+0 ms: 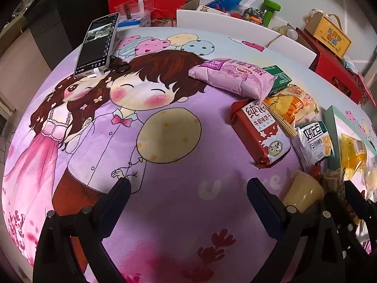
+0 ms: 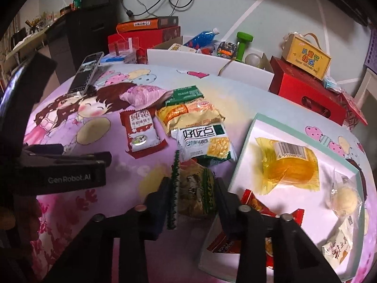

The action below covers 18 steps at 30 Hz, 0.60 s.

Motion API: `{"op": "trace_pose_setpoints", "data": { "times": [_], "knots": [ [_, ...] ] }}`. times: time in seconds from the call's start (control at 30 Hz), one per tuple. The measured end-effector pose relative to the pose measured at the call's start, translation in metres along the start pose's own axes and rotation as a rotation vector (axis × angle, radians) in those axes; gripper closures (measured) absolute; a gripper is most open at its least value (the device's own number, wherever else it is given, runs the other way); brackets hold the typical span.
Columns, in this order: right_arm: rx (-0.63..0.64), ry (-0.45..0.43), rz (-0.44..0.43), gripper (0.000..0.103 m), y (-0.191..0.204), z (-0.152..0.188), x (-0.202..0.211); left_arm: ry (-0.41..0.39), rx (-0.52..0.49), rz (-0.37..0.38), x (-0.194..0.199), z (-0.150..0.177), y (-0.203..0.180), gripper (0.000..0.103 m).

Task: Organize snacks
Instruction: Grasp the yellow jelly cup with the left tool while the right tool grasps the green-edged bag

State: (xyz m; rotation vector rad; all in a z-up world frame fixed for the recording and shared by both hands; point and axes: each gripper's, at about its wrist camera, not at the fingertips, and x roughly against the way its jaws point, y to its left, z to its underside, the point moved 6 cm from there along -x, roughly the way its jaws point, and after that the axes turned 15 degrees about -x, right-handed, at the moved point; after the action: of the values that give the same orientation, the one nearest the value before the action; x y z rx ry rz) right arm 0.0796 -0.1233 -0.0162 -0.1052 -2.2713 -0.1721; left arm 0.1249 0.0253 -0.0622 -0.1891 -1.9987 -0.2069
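A green-edged snack packet [image 2: 196,194] is clamped between the jaws of the right gripper [image 2: 193,195], at 6 o'clock in the right wrist view, just left of the tray [image 2: 247,146]. An orange-wrapped cake [image 2: 289,167] is seen lying in the tray at 3 o'clock. The left gripper [image 1: 188,195] is held spread wide above the cartoon tablecloth [image 1: 165,224], nothing between its jaws. A phone [image 1: 97,44] is propped at 11 o'clock.
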Motion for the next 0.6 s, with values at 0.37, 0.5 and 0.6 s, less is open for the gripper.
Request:
{"op": "trace_pose_setpoints", "data": {
  "times": [0.37,0.5,0.6],
  "knots": [
    [-0.055,-0.010,0.007,0.080,-0.013,-0.003,0.000,-0.022,-0.028,0.056,0.002,-0.002,-0.014,0.004],
    [-0.083,-0.013,-0.019,0.081,-0.019,-0.006,0.005,-0.034,-0.043,0.082,0.004,-0.004,-0.022,0.004],
    [-0.105,-0.011,-0.043,0.081,-0.021,-0.008,0.008,-0.048,-0.065,0.110,0.006,-0.006,-0.031,0.004]
  ]
}}
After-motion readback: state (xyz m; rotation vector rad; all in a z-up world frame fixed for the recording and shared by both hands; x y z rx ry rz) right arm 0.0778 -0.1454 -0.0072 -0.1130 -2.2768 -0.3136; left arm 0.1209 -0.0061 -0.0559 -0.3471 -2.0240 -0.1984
